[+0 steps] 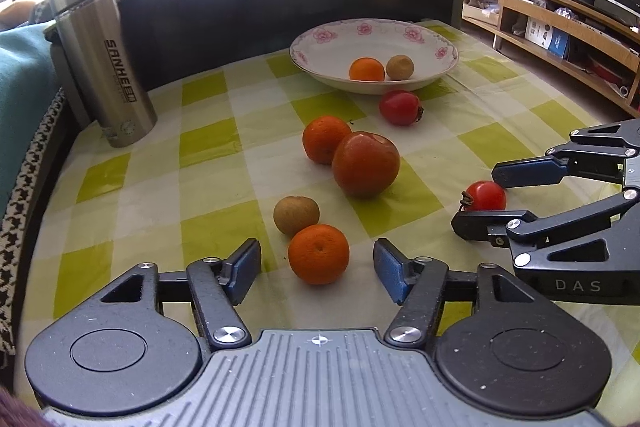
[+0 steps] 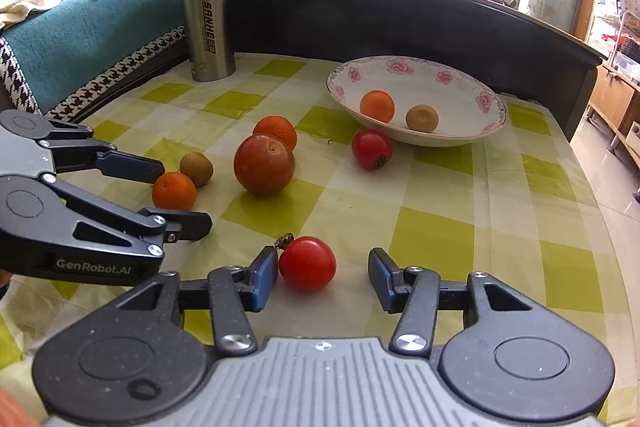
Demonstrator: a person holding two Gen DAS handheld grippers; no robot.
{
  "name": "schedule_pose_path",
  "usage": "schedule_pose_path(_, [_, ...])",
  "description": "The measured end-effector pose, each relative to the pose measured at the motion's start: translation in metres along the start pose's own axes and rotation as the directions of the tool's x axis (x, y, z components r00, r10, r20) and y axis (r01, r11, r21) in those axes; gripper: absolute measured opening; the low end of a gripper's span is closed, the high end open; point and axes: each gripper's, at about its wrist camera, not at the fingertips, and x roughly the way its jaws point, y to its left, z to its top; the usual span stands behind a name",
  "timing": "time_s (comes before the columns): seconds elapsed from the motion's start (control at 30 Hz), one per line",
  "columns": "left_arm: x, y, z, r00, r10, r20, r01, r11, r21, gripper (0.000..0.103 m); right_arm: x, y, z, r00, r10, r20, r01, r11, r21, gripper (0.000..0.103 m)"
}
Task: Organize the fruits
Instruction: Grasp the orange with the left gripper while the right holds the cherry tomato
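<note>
A white floral bowl [image 1: 436, 45] [image 2: 460, 143] at the back of the table holds an orange and a small brown fruit. On the checked cloth lie a big red apple [image 1: 366, 165] [image 2: 264, 163], an orange [image 1: 324, 137] behind it, a red tomato [image 1: 400, 107] [image 2: 371, 149] by the bowl, and a brown fruit [image 1: 296, 215] [image 2: 196, 168]. My left gripper [image 1: 318, 269] [image 2: 180, 195] is open around a near orange [image 1: 319, 254] [image 2: 174, 191]. My right gripper [image 2: 323, 277] [image 1: 476, 199] is open around a small red tomato [image 2: 307, 263] [image 1: 485, 195], whose left side touches the left pad.
A steel flask [image 1: 102, 63] [image 2: 208, 15] stands at the table's back left, beside a teal-covered sofa [image 2: 80, 39]. A dark raised ledge [image 1: 280, 3] runs behind the table. Wooden shelving [image 1: 560, 39] lies to the right, past the table edge.
</note>
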Motion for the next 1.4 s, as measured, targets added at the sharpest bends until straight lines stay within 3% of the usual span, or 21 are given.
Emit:
schedule_pose_path(0.27, [-0.001, 0.0, 0.0, 1.0, -0.003, -0.002, 0.003, 1.0, -0.01, 0.066, 0.0, 0.0, 0.001, 1.0, -0.006, 0.001, 0.006, 1.0, 0.006, 0.054])
schedule_pose_path(0.43, [-0.001, -0.002, 0.0, 1.0, -0.019, -0.007, 0.019, 1.0, -0.017, 0.055, 0.0, 0.002, 0.001, 1.0, -0.01, -0.002, 0.01, 1.0, -0.005, 0.053])
schedule_pose_path(0.6, [-0.001, -0.004, 0.003, 0.999, -0.037, -0.027, 0.036, 0.999, -0.033, 0.044, 0.0, 0.01, 0.003, 1.0, 0.007, -0.012, -0.007, 0.999, -0.035, 0.035])
schedule_pose_path(0.67, [-0.002, -0.006, 0.004, 0.998, -0.047, -0.03, 0.046, 0.999, -0.025, 0.039, -0.001, 0.014, 0.003, 1.0, -0.002, -0.015, 0.001, 0.998, -0.056, 0.035])
schedule_pose_path(1.4, [-0.006, -0.015, 0.001, 0.997, -0.068, -0.023, 0.069, 0.997, 0.027, 0.042, -0.005, 0.016, 0.0, 1.0, -0.004, -0.029, 0.002, 0.998, -0.068, 0.035])
